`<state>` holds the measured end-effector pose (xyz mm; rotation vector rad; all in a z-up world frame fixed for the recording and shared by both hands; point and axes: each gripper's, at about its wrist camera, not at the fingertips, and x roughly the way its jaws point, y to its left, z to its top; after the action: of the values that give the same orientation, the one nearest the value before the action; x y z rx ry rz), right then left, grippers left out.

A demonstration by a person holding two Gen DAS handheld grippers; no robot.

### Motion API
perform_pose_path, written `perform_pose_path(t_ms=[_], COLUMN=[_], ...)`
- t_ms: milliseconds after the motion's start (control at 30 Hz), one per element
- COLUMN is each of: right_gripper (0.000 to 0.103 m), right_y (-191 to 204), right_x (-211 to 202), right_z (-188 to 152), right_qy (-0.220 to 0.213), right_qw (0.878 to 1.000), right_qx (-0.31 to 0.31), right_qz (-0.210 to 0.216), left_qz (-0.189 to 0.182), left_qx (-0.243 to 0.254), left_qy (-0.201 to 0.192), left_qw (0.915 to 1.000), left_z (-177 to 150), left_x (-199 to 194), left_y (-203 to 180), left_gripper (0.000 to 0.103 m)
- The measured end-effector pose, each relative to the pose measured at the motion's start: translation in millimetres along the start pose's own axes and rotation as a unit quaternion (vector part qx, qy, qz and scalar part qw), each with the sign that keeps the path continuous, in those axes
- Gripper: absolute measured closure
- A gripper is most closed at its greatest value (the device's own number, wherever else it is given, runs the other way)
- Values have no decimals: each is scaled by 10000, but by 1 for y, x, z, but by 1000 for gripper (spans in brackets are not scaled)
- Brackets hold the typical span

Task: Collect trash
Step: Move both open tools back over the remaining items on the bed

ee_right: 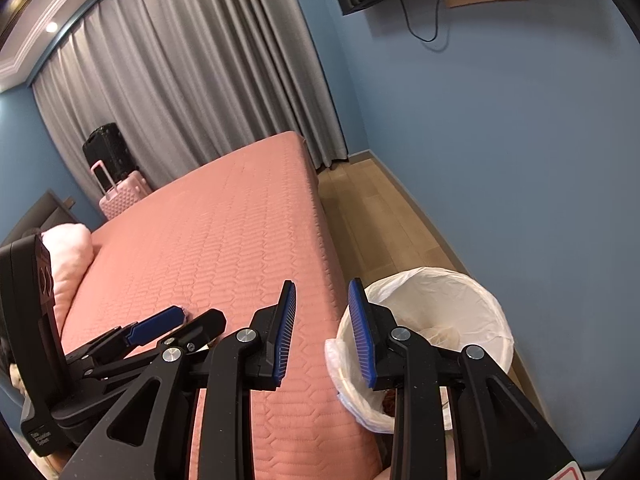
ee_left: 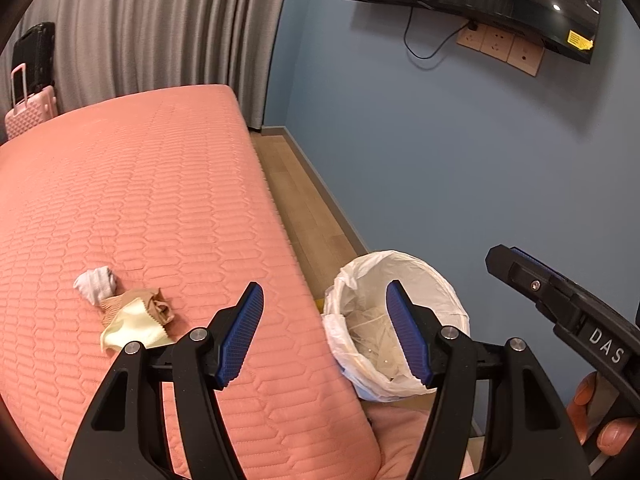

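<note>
Half of bin (ee_left: 400, 320) contents hidden behind left gripper (ee_left: 324, 332).

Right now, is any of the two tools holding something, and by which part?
Nothing is held. The left tool and the right tool both stand open with empty gaps above the pink quilted bed.

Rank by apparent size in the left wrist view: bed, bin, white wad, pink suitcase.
1. bed
2. bin
3. pink suitcase and white wad look about alike; the suitcase is far off at the curtain and partly cut by the bed, so no ranking between them.
</note>
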<state>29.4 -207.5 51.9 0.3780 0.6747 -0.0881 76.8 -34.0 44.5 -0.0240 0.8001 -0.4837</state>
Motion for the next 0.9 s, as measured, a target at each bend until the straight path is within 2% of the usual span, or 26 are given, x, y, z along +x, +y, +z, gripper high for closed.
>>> perform_pose_path(t_ms=[400,733,900], right_gripper=[76,76,68], right_y=[53,100,125], right_x=[21,49,65], right_z=[-17,-32,-47], right_qy=[314,631,821], right_qw=[9983,9939,9902], right_qx=[-441,-784,-986], right_qz=[226,449,546], left_qz=[289,613,787], left_qx=[-486,-946,-1206], left_qy=[-58,-7,14], left_qw=[9984,9936,9896], left_z=[-14,-35,-45], left_x=[-18,-33,-40], left_y=[55,116,149], left_gripper=[42,42,42])
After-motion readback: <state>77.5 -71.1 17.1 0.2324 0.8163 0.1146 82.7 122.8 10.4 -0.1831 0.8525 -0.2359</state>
